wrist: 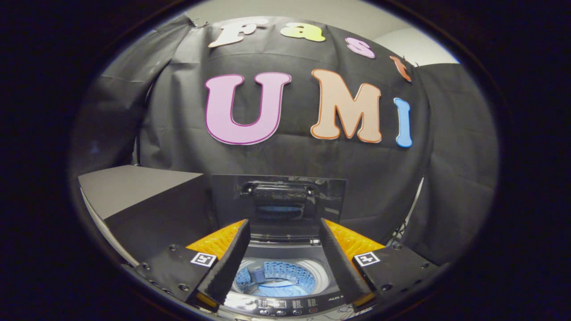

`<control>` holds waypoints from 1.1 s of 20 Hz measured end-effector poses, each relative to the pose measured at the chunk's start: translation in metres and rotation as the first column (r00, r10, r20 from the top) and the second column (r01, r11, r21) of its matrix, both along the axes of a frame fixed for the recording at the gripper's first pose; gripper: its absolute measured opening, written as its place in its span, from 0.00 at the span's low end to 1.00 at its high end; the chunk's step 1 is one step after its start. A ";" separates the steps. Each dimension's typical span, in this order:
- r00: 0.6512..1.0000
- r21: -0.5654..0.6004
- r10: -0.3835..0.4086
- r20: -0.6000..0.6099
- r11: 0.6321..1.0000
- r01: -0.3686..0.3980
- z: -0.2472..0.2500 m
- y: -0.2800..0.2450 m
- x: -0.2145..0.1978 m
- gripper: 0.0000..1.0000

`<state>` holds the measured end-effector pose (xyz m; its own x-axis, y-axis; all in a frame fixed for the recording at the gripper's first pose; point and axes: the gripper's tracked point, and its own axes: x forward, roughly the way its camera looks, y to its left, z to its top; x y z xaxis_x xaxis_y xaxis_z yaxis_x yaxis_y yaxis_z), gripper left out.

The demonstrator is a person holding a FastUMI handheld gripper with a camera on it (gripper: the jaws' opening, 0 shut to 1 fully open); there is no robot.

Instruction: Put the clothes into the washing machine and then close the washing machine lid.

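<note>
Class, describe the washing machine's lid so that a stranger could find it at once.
Find the top-loading washing machine below the open gripper, drum showing between the fingers. The lid stands raised behind the drum, against the black cloth wall. Unlike the flat grey surface beside it, it is upright with a handle near its top.

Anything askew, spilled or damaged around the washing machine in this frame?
Nothing stands out. The washing machine sits squarely ahead with its lid raised upright against the booth wall, and the drum holds something blue inside. The tongs are open and empty, spread above the drum opening. No spill or damage shows.
</note>
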<state>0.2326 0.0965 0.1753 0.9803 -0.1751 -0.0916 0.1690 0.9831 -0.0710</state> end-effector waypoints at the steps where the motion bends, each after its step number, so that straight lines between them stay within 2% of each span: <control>1: 1.000 0.001 0.004 0.003 1.000 -0.004 0.001 0.001 0.002 0.96; 7: 1.000 0.018 0.029 0.006 0.999 -0.029 0.005 0.012 0.016 0.96; 12: 0.999 0.013 0.043 0.004 0.999 -0.043 0.014 0.020 0.045 0.96; 22: 0.998 -0.004 0.058 0.014 0.998 -0.058 0.039 0.034 0.155 0.96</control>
<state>0.3873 0.1305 0.2141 0.9900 -0.1179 -0.0771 0.1123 0.9910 -0.0727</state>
